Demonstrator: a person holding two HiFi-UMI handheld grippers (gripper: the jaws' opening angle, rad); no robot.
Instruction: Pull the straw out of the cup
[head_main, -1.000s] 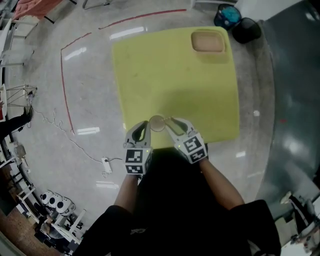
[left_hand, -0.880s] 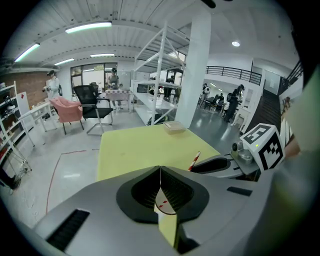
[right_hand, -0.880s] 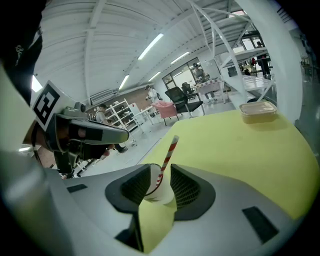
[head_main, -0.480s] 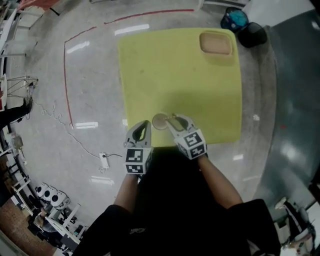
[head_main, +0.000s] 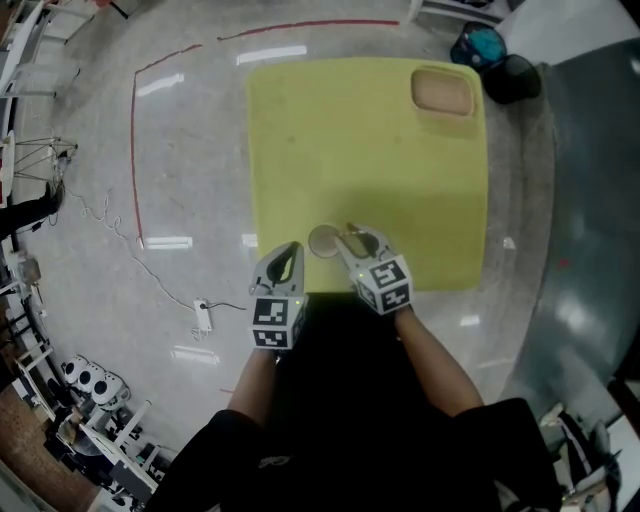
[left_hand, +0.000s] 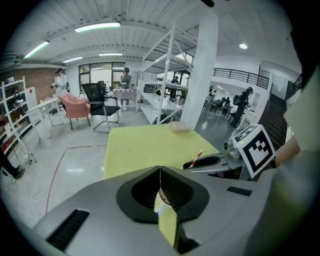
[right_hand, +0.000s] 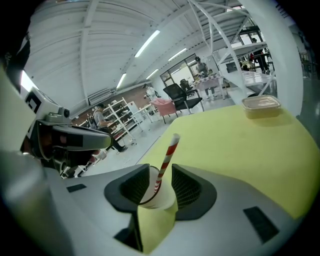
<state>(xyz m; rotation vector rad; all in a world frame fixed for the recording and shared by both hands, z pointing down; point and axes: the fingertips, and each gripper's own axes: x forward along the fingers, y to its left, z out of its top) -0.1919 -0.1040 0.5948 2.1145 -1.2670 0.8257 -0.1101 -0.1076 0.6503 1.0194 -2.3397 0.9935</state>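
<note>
Jaws of the left gripper (left_hand: 160, 170) are pressed together with nothing between them; it hovers just left of the white paper cup (right_hand: 155, 197), not touching it. Beside it, the right gripper (right_hand: 160, 171) has its jaws spread wide, with the cup standing in the gap between them and neither pad clearly pressing on it. A red-and-white striped straw (right_hand: 169, 154) is still inside the cup, leaning slightly, its top rising above the rim. The cup rests on a yellow table (head_main: 370, 150), near its front edge. Far beyond the cup, at the table's back right corner, sits a shallow tan container (head_main: 445, 90).
</note>
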